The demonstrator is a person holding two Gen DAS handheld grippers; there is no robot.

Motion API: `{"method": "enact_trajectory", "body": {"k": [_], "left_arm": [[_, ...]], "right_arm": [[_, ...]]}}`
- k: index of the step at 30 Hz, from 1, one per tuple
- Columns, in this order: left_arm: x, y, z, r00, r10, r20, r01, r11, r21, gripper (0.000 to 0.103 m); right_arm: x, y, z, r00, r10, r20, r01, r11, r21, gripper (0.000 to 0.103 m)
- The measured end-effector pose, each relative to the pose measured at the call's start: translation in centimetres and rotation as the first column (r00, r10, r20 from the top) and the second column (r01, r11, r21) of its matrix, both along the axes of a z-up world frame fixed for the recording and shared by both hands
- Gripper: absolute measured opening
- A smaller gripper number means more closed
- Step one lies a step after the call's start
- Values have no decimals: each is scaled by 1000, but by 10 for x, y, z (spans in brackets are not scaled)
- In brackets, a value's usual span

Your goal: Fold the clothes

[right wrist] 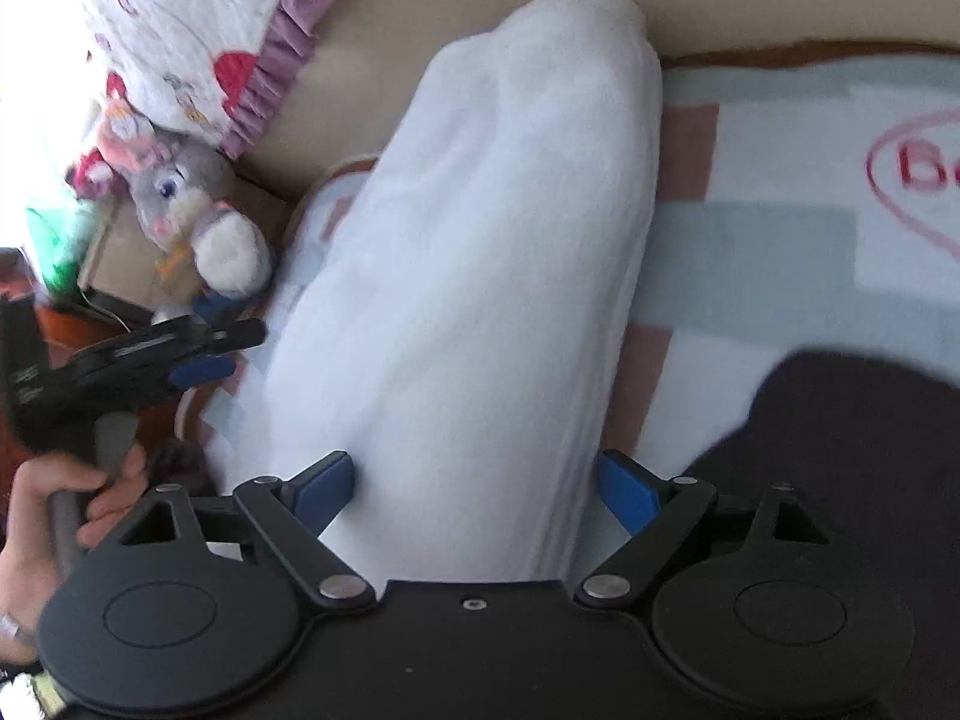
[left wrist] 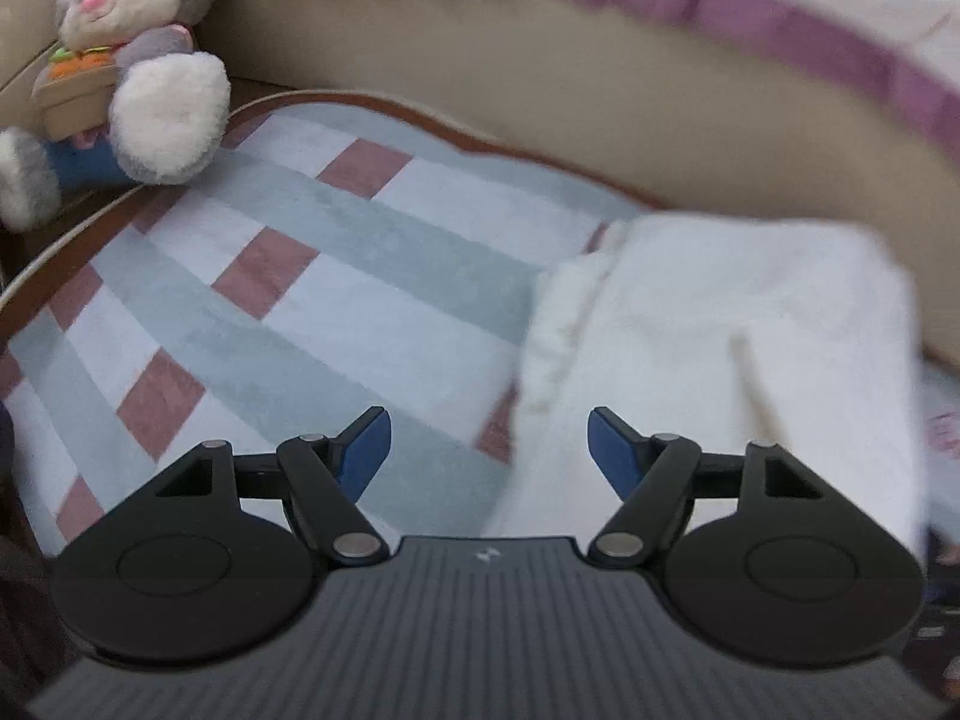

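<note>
- The checked blanket [left wrist: 336, 276] covers the bed as the folding surface.
- The white garment [right wrist: 480, 276] lies lengthwise near the blanket's far edge, seemingly already folded.
- The right gripper [right wrist: 474, 489] straddles it, jaws apart, not pressing.
- The left gripper [left wrist: 489, 450] hangs beside it, jaws apart, empty.
- A plush rabbit [left wrist: 138, 48] sits off the blanket's corner, clear of the work.

White fleecy garment [right wrist: 492, 252] lies folded into long narrow bundle on checked blanket [left wrist: 312, 300], rounded far end toward beige edge. Surface soft, slightly rumpled; frilly seam along one side [left wrist: 558, 330]. Dark garment [right wrist: 840, 432] bunched just beside it, near end.
</note>
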State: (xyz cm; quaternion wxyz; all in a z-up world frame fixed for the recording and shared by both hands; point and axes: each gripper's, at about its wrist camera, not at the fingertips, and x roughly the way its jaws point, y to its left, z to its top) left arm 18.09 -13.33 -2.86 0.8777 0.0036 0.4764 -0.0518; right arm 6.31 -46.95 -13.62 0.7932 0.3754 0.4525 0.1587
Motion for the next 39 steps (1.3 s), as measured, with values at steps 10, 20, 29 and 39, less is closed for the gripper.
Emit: {"method": "enact_trajectory", "body": {"k": [10, 20, 29, 39], "left_arm": [[-66, 45, -4, 995, 53, -82, -74, 955, -287, 75], [-50, 90, -68, 926, 80, -368, -275, 812, -514, 75], [-61, 99, -115, 853, 127, -506, -456, 653, -605, 81], [-46, 91, -113, 886, 217, -410, -429, 721, -544, 84]], "right_arm": [[-33, 7, -14, 993, -119, -11, 119, 989, 83, 91], [-26, 8, -26, 988, -155, 12, 152, 980, 131, 91], [-10, 7, -32, 986, -165, 17, 161, 977, 143, 92], [-11, 11, -43, 984, -165, -65, 176, 953, 248, 94]]}}
